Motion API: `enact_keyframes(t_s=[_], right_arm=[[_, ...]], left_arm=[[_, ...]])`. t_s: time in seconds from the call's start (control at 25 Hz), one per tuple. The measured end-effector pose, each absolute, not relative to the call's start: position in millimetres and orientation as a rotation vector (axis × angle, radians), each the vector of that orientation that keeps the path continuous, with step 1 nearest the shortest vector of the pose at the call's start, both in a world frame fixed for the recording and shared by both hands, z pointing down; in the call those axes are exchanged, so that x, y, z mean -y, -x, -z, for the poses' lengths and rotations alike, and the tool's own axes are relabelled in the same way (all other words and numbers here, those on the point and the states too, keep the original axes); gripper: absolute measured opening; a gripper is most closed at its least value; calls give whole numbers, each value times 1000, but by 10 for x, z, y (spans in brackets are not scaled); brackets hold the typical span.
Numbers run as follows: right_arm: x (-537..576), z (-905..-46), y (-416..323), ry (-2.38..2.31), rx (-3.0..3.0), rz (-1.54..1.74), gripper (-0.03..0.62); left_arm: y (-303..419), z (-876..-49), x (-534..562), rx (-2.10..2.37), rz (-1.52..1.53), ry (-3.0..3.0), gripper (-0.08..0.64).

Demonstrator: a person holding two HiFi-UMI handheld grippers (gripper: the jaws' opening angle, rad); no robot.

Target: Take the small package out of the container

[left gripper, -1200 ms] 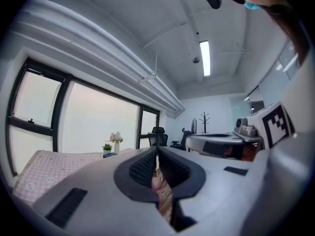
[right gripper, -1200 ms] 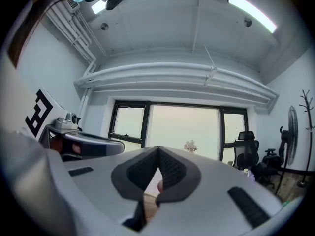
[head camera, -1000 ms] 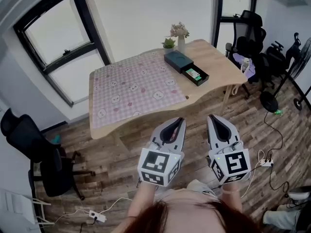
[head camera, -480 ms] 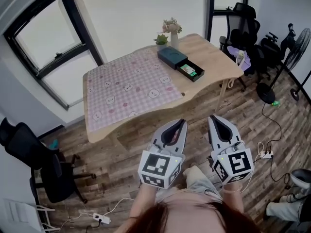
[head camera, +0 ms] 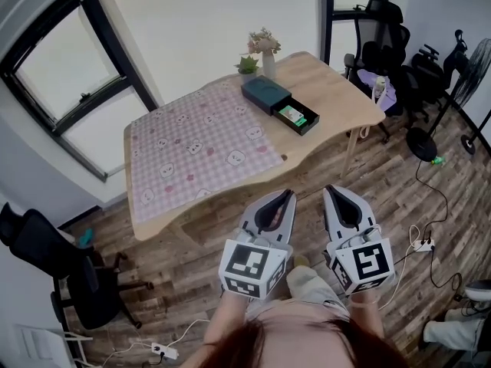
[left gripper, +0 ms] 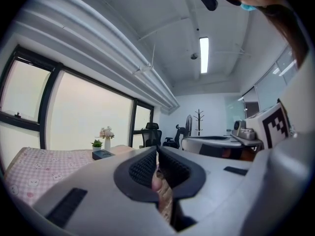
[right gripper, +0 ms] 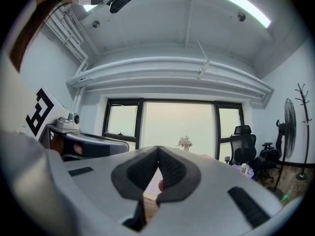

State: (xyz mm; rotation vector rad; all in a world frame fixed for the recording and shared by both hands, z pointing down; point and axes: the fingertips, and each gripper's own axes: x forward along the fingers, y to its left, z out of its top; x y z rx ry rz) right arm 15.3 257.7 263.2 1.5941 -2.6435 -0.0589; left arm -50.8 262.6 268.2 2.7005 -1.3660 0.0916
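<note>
A dark box-like container [head camera: 266, 95] lies on the far right part of the wooden table [head camera: 337, 83], its drawer pulled out. In the drawer sits a small green and white package [head camera: 293, 115]. My left gripper [head camera: 281, 196] and right gripper [head camera: 337, 192] are held side by side over the floor, well short of the table's near edge. Both are shut with nothing between the jaws. In the left gripper view the container [left gripper: 102, 154] shows small and far off beside a vase.
A pink checked cloth [head camera: 198, 146] covers the table's left half. A flower vase [head camera: 267, 55] and a small plant [head camera: 247, 64] stand behind the container. Office chairs [head camera: 380, 33] and a fan [head camera: 463, 60] stand at the right, another chair [head camera: 54, 259] at the left, cables [head camera: 426, 244] on the floor.
The view has shifted: the table and container have slid slightly left and nearer in the head view. Both grippers keep their pose, shut and side by side.
</note>
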Motion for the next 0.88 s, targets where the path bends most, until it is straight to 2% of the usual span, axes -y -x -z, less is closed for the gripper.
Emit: enact_keyframes(t_s=[0.88], right_arm=[[-1337, -2625, -892, -1561, 2670, 84, 0]], left_arm=[[-322, -2631, -1362, 1367, -126, -2721, 17]])
